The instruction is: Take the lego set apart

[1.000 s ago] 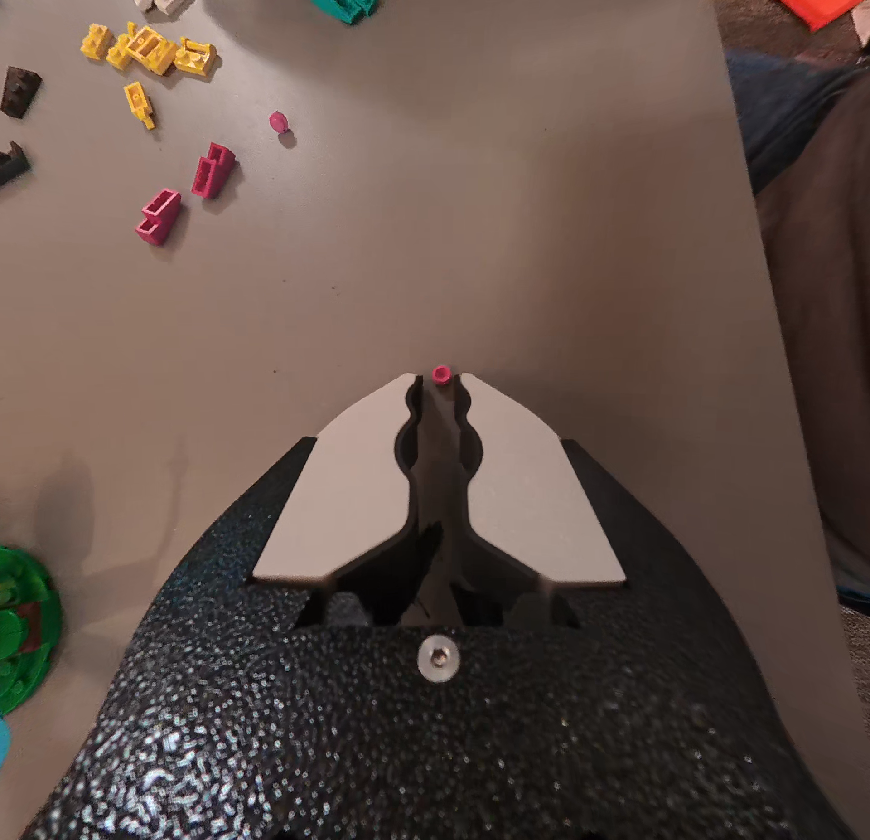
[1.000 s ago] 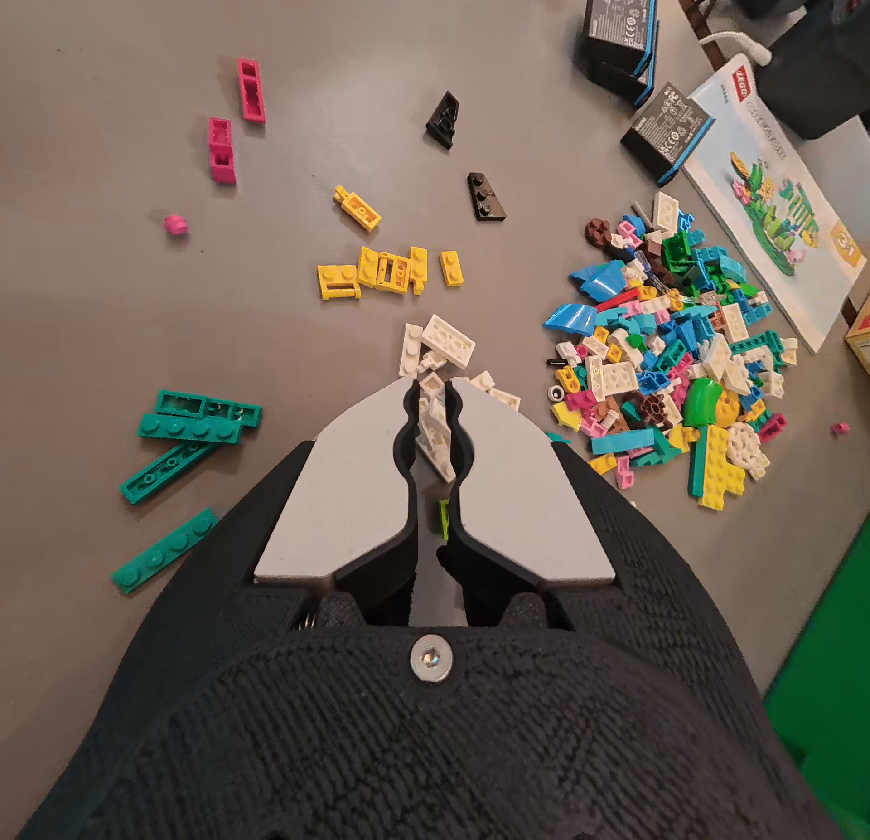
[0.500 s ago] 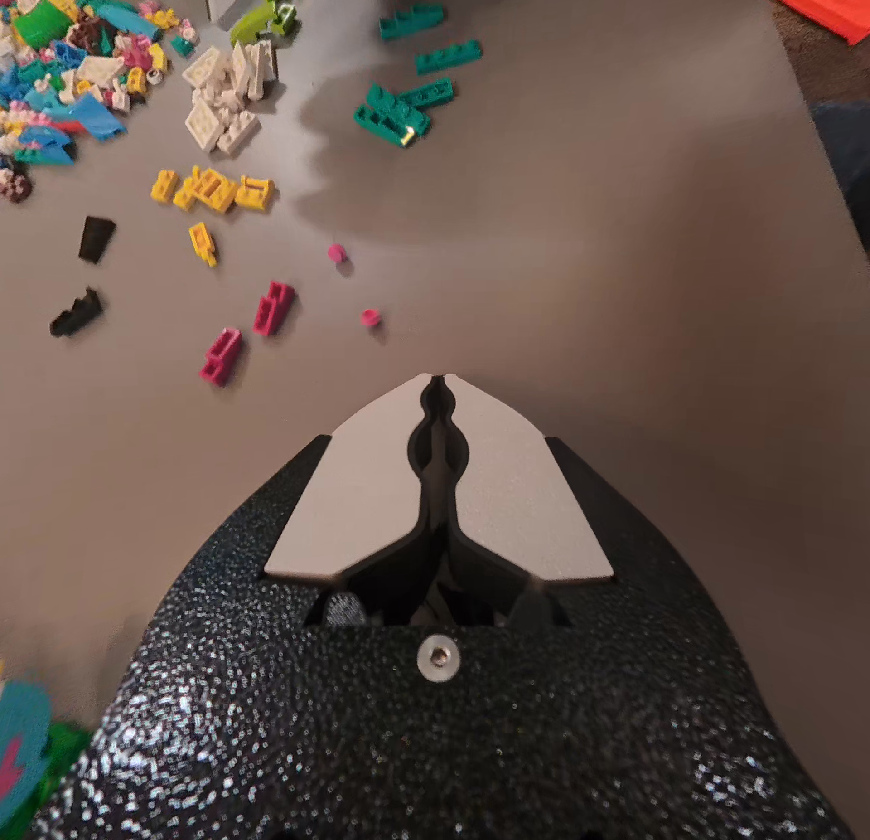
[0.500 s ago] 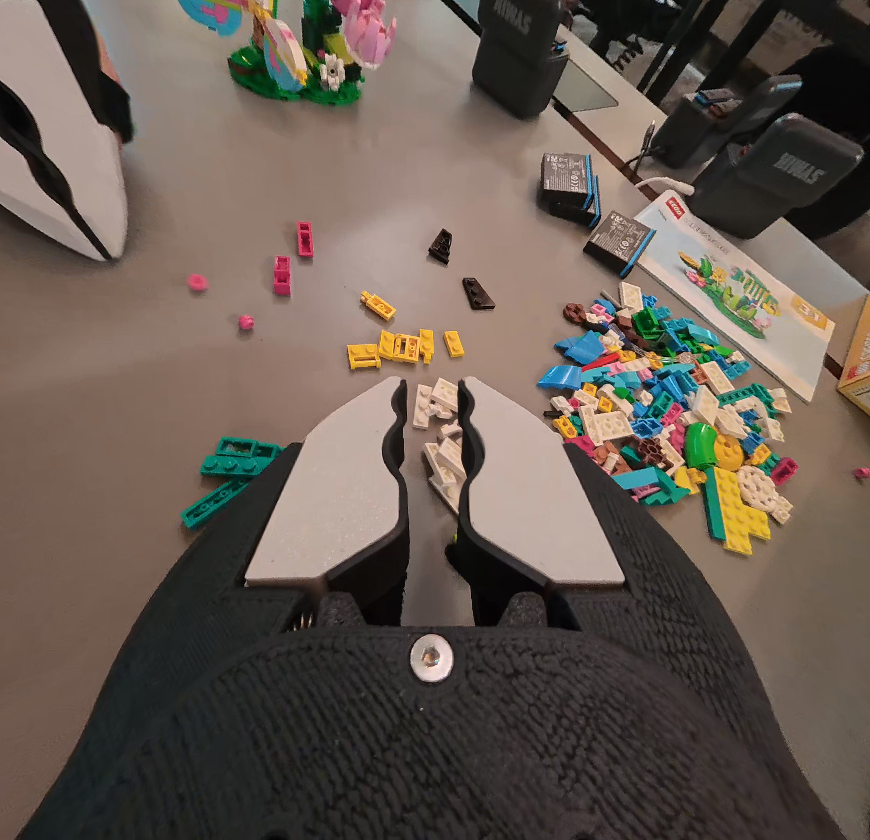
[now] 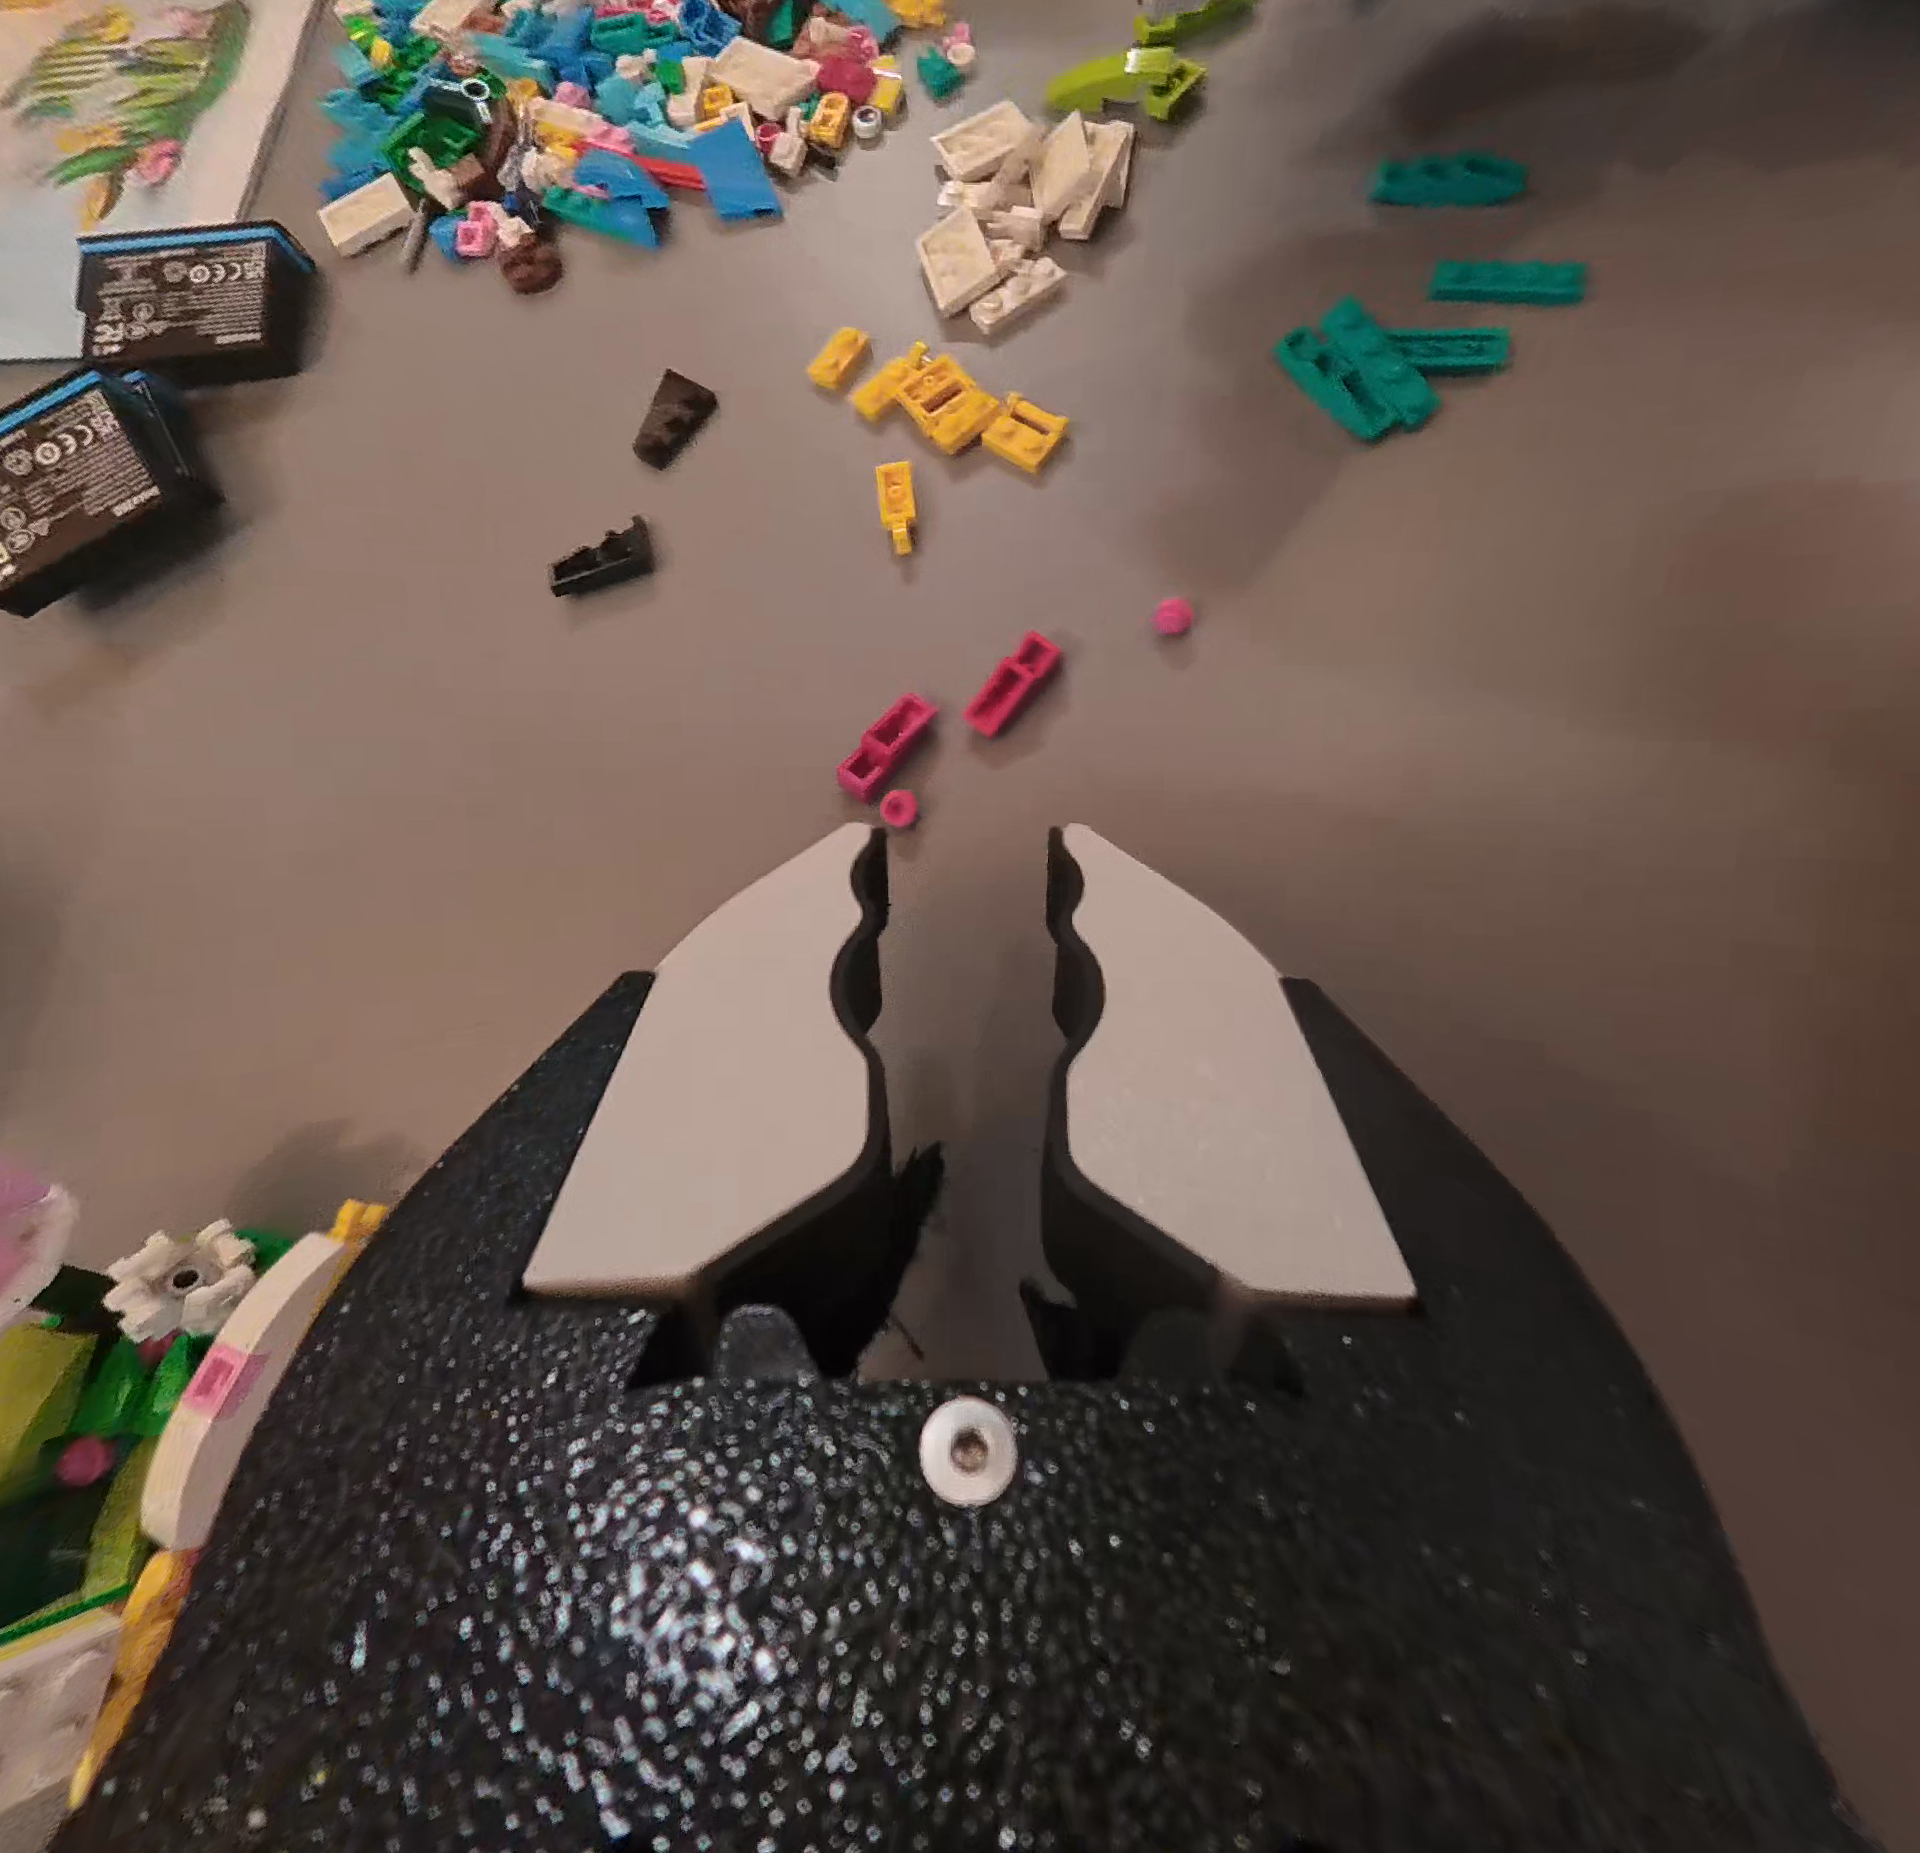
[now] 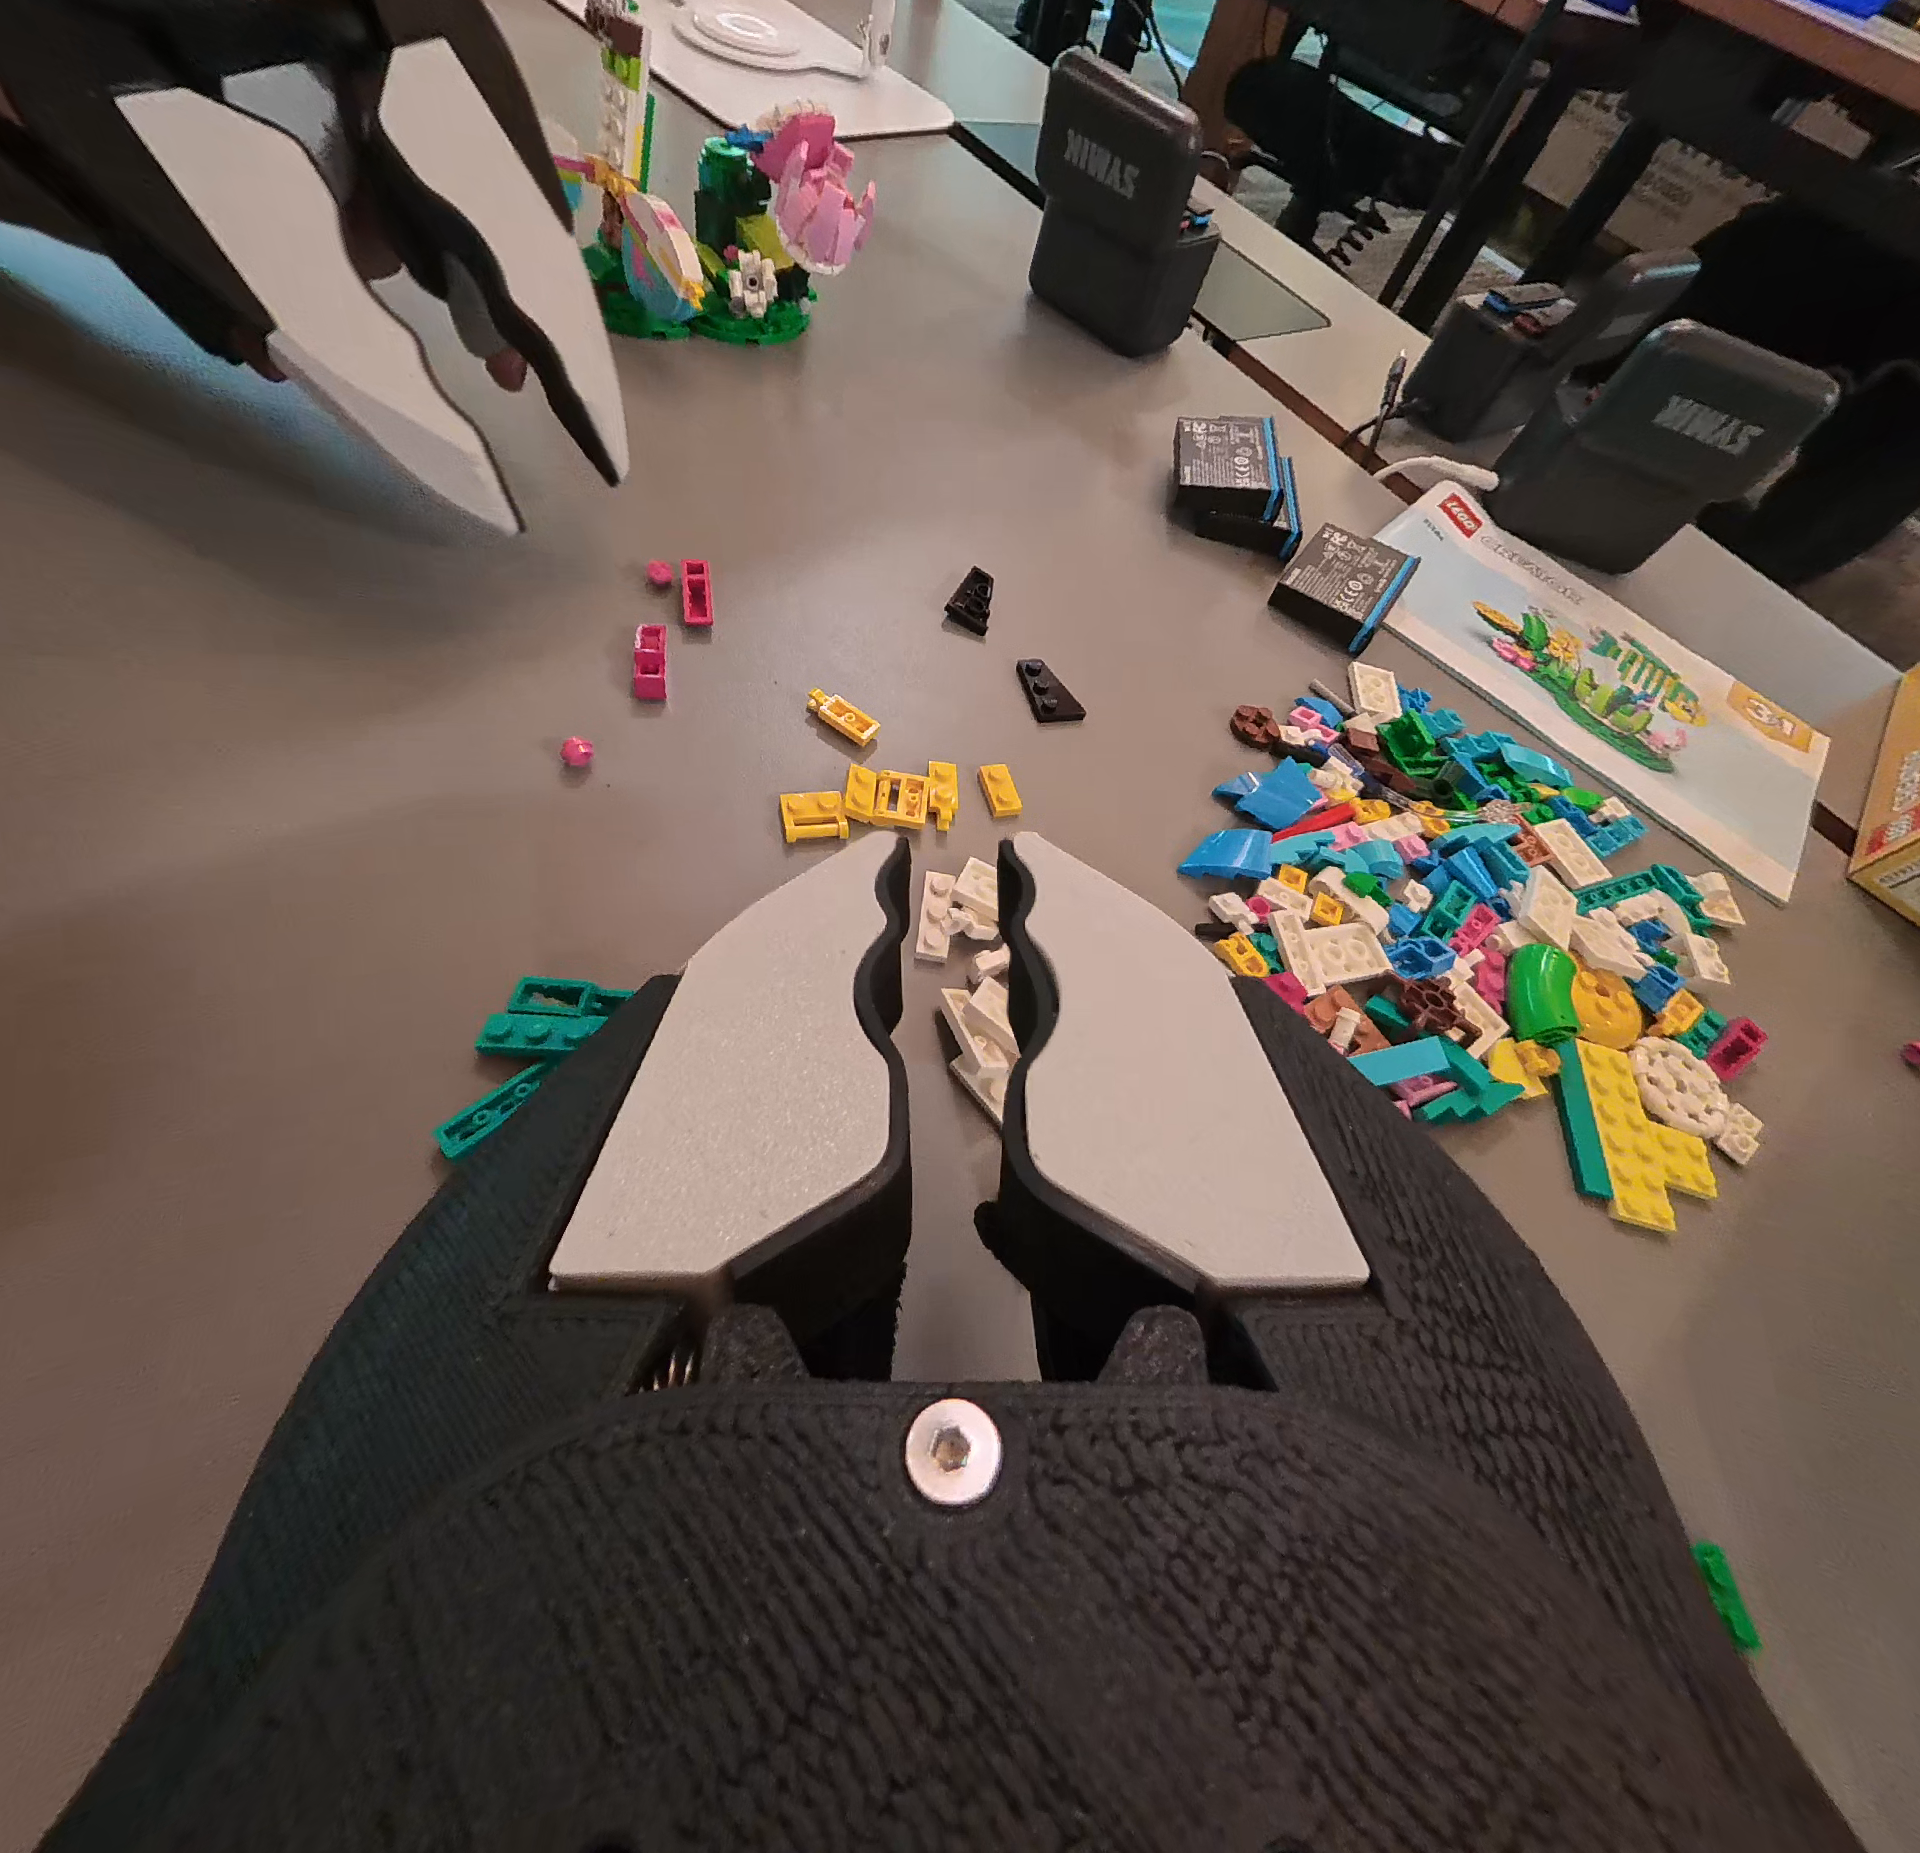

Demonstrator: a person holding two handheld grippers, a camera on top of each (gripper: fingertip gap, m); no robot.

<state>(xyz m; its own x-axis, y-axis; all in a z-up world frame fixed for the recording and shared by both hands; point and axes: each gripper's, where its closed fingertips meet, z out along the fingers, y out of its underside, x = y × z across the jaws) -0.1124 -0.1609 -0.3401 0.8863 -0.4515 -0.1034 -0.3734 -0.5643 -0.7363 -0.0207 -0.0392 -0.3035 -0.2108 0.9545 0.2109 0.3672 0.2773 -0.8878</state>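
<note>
The partly built lego set [image 6: 717, 234], with a pink flower, green base and white curved parts, stands at the far side of the grey table [image 6: 260, 868]; it also shows at the lower left of the left wrist view [image 5: 104, 1388]. My left gripper [image 5: 964, 842] is open and empty above the table, just behind a small pink round stud [image 5: 898, 808] and two magenta bricks [image 5: 888, 745]. It also shows in the right wrist view [image 6: 566, 499], open. My right gripper [image 6: 954, 853] is open and empty over a small pile of white pieces [image 6: 966, 930].
Loose groups lie sorted: yellow pieces [image 6: 894, 795], two black wedges [image 6: 1049, 689], teal plates [image 6: 540, 1024], a pink ball [image 6: 575, 751] and a big mixed pile [image 6: 1455, 930]. Batteries [image 6: 1236, 473], a booklet [image 6: 1610, 681] and dark grey cases [image 6: 1122, 214] sit at the right. Spacing between my two grippers at the tips: around 15 centimetres. The partly built lego set [image 6: 717, 234] lies around 20 centimetres away from my left fingertips. Seen from the left wrist view [image 5: 59, 1517] as well.
The left gripper let go of the pink stud, shut, then opened wide and swung towards the loose pieces. The right gripper rose from the white pile, tilted up and opened a little.
</note>
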